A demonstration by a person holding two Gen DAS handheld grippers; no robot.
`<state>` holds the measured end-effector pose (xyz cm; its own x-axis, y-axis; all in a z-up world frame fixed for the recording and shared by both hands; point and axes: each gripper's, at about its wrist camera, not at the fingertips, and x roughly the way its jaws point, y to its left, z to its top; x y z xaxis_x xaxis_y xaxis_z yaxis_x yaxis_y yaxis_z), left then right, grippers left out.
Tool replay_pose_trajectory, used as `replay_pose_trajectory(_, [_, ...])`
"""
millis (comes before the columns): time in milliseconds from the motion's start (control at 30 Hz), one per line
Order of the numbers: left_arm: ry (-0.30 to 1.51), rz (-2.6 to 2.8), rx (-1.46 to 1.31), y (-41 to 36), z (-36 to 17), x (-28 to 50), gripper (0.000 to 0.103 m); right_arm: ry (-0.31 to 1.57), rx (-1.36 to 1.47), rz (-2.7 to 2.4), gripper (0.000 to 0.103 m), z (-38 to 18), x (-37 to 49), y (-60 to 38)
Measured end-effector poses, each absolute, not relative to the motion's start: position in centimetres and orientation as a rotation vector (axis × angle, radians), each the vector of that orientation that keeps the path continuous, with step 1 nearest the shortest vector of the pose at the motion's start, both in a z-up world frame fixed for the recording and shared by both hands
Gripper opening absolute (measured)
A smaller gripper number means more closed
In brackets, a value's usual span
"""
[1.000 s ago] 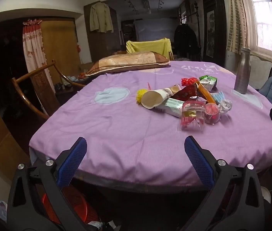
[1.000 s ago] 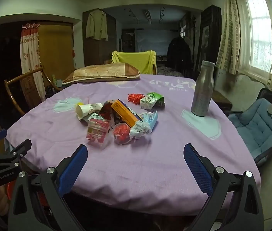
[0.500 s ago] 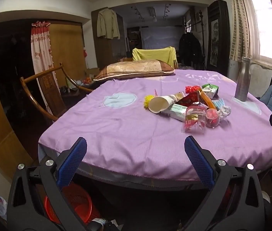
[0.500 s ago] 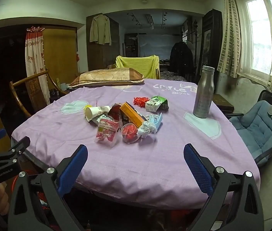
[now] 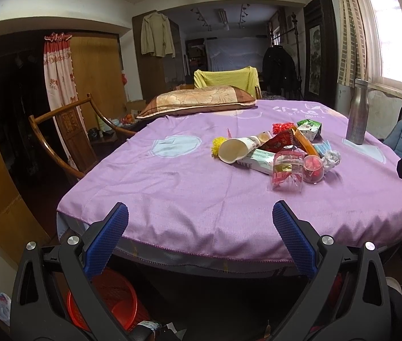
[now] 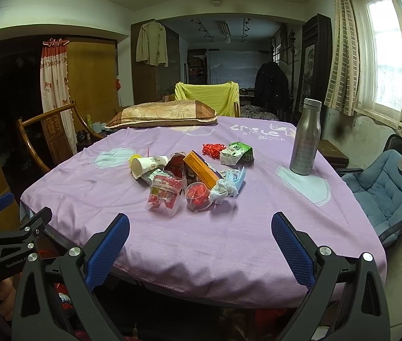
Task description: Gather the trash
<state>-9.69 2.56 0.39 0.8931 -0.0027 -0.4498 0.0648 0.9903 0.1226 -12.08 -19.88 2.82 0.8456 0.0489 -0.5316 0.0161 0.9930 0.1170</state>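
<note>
— What's sitting on the table (image 6: 257, 241) right now?

— A heap of trash (image 6: 192, 176) is lying near the middle of the purple cloth. A paper cup (image 6: 147, 165) is lying on its side at the left end of the heap, its mouth facing the near edge. An orange box (image 6: 201, 170) is leaning across the middle, and a clear wrapper with red print (image 6: 164, 193) is lying in front, just beside a small clear tub of something red (image 6: 198, 196). A crumpled tissue (image 6: 223, 189) is touching that tub on the right.

— And the two grippers?

— Both are hanging off the near edge of the table, well apart from the heap. The left gripper (image 5: 201, 227) is standing with its blue pads spread wide, nothing between them. The right gripper (image 6: 201, 227) is doing the same, wide apart and holding nothing.

— Anything else on the cloth?

— A green carton (image 6: 236, 153) and some red bits (image 6: 212, 149) are lying behind the heap. A metal bottle (image 6: 306, 137) is standing upright off to the right, and a pillow (image 6: 161, 113) is resting at the far edge.

— Where's the bin?

— A red basket (image 5: 109, 298) is sitting on the floor under the table's near edge, showing below the left gripper.
</note>
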Motion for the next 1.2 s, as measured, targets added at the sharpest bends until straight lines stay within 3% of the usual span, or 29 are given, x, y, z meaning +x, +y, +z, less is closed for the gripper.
replay_pose_trajectory(1200, [0.484, -0.032, 0.130, 2.64, 0.23, -9.64, 0.097, 0.568, 0.122, 0.027, 0.098, 3.02, -12.31, -19.55])
